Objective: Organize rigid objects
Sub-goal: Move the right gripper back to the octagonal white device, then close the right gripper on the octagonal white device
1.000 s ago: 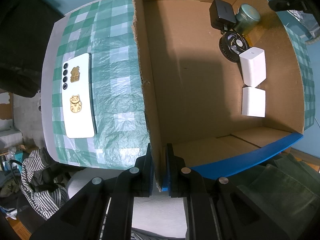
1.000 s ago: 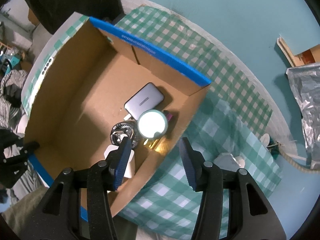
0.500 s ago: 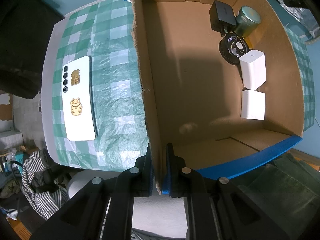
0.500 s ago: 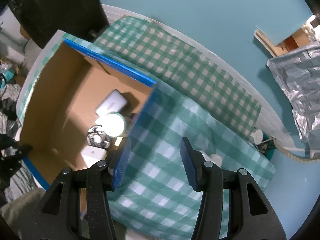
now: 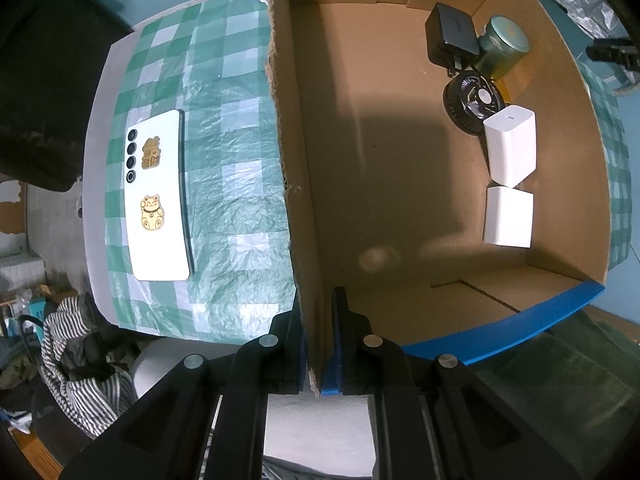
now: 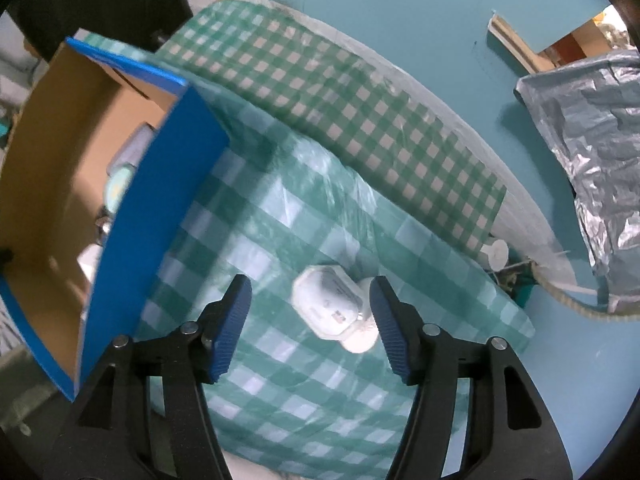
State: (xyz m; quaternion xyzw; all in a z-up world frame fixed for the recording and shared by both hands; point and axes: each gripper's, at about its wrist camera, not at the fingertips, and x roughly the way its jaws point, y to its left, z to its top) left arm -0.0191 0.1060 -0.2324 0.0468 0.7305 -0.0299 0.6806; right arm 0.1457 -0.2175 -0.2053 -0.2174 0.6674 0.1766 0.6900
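A cardboard box (image 5: 304,184) with blue outer faces stands on the green checked cloth. My left gripper (image 5: 318,320) is shut on its near wall. Inside lie a black adapter (image 5: 452,36), a green round tin (image 5: 502,46), a small black fan (image 5: 474,100) and two white chargers (image 5: 510,148). A white phone (image 5: 158,196) with gold stickers lies on the cloth left of the box. My right gripper (image 6: 310,308) hangs over the cloth right of the box (image 6: 156,208), its jaws opening around a white plug adapter (image 6: 330,308) lying there; the pads do not touch it.
The checked cloth (image 6: 336,120) covers a white table against a teal wall. Crumpled silver foil (image 6: 592,152) and a small white cap (image 6: 496,254) sit at the table's right edge. Striped fabric (image 5: 76,356) lies below the table's left side.
My right gripper has moved out from over the box to the cloth on its right, and its jaws have widened around the white plug adapter. The left gripper has not moved.
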